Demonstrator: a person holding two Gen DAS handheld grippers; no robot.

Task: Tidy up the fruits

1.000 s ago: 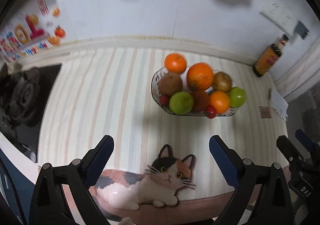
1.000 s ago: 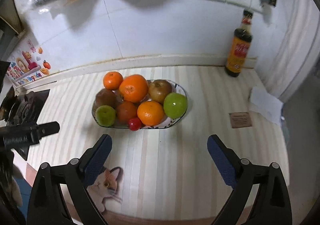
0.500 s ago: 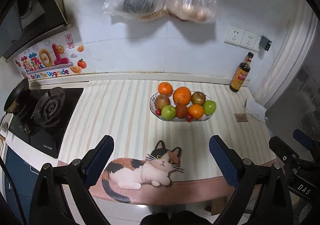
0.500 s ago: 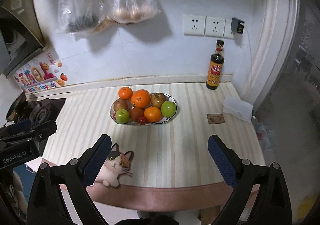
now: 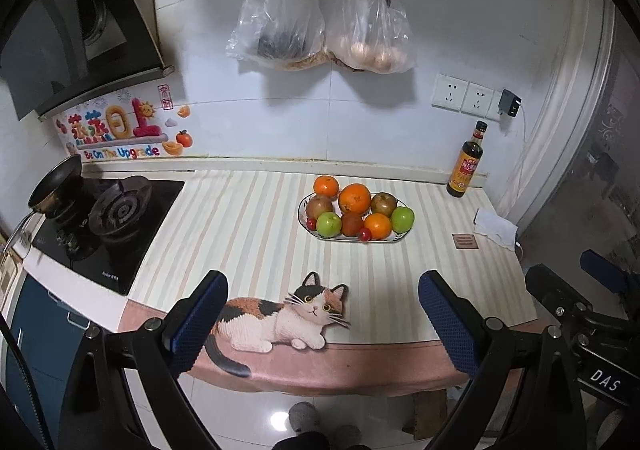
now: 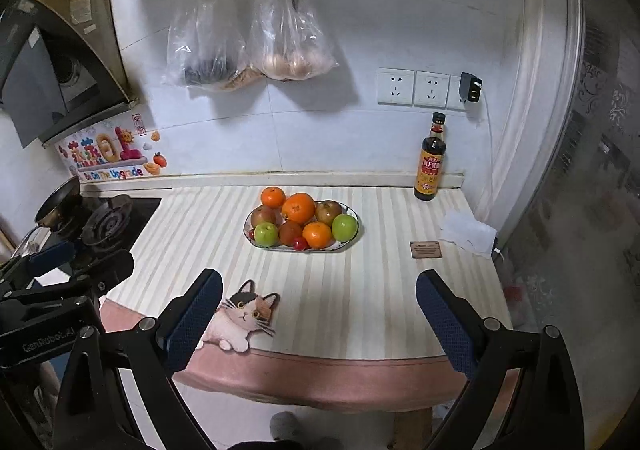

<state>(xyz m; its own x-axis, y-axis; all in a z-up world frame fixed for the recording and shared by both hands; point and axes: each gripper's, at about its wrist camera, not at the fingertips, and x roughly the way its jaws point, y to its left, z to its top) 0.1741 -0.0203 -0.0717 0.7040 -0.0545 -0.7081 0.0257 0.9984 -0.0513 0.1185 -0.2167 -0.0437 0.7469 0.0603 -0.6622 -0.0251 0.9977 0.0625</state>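
A white oval plate (image 5: 394, 238) (image 6: 349, 245) sits mid-counter, piled with fruit: oranges (image 5: 354, 198) (image 6: 298, 208), green apples (image 5: 329, 224) (image 6: 344, 227), brownish apples and small red tomatoes (image 5: 364, 234). One small orange (image 5: 326, 186) (image 6: 273, 197) rests at the plate's back left edge. My left gripper (image 5: 322, 324) is open and empty, held back beyond the counter's front edge. My right gripper (image 6: 318, 324) is likewise open and empty, far from the plate. Each gripper shows at the edge of the other's view.
A gas stove (image 5: 108, 218) with a pan (image 5: 56, 186) fills the counter's left. A dark sauce bottle (image 6: 431, 162) stands at the back right, near a white cloth (image 6: 466, 232) and a small card (image 6: 426, 249). Plastic bags (image 5: 320, 22) and scissors hang on the wall. A cat picture (image 5: 280, 316) marks the front edge.
Both grippers have pulled back and up from the counter, so the fruit plate looks much smaller and the wall, bags and floor have come into view. Both stayed open.
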